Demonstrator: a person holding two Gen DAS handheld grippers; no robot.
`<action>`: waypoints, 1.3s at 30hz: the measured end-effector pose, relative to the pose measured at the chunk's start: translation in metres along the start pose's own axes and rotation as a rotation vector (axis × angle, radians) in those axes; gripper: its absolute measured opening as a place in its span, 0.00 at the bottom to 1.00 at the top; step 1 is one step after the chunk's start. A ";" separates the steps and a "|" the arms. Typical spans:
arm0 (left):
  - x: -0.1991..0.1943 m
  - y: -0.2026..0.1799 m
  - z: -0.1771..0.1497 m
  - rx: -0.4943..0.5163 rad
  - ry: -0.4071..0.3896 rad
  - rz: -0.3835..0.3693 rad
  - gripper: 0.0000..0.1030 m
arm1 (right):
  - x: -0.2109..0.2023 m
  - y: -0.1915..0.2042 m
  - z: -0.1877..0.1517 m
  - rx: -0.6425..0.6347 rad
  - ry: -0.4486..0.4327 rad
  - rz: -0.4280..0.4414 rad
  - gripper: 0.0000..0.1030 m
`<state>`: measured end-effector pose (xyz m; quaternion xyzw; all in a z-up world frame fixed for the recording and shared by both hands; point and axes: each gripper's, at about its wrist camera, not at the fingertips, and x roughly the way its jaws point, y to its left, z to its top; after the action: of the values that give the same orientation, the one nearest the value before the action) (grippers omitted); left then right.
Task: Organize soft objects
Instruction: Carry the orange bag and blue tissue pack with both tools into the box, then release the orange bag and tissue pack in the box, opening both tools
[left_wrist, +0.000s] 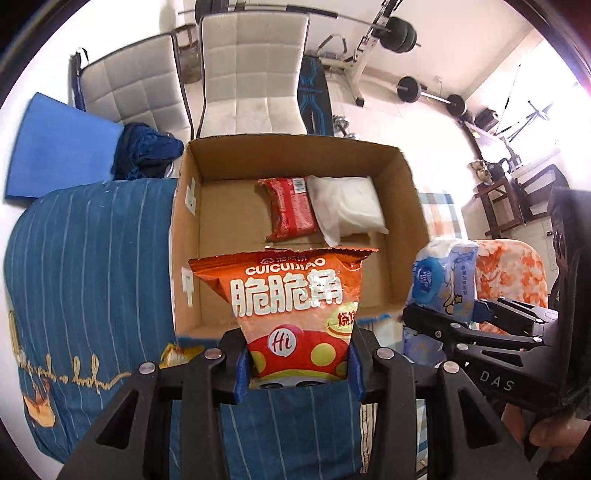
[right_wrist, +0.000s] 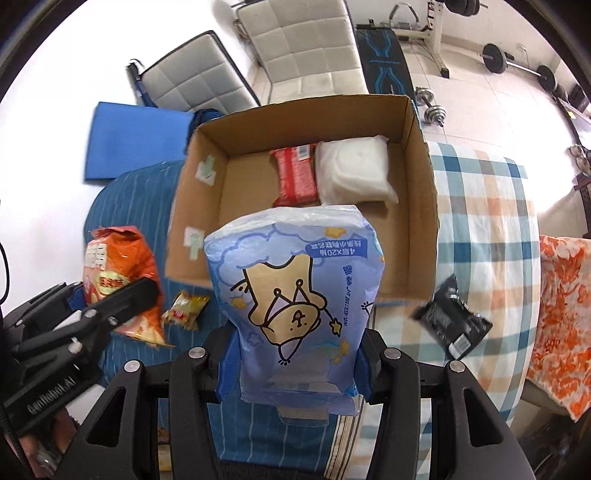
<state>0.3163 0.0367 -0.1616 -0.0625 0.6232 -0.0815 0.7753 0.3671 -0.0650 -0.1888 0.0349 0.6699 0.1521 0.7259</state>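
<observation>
My left gripper is shut on an orange snack bag, held upright just before the near wall of an open cardboard box. My right gripper is shut on a blue tissue pack with a cartoon bear, held before the same box. Inside the box lie a red packet and a white soft pack, side by side at the back; they also show in the right wrist view, the red packet left of the white pack.
The box sits on a bed with a blue striped pillow and a checked sheet. A small yellow snack packet and a black packet lie on the bed. An orange patterned cloth lies right. White chairs and gym weights stand behind.
</observation>
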 end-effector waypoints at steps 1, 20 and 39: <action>0.011 0.006 0.010 -0.009 0.023 0.001 0.37 | 0.006 -0.003 0.006 0.005 0.009 -0.005 0.51; 0.190 0.069 0.096 -0.079 0.332 -0.006 0.37 | 0.183 -0.049 0.079 0.081 0.254 -0.162 0.51; 0.210 0.070 0.138 -0.061 0.337 0.059 0.52 | 0.224 -0.060 0.090 0.070 0.323 -0.198 0.55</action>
<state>0.4985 0.0618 -0.3468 -0.0530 0.7481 -0.0493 0.6596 0.4790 -0.0478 -0.4108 -0.0309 0.7826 0.0600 0.6189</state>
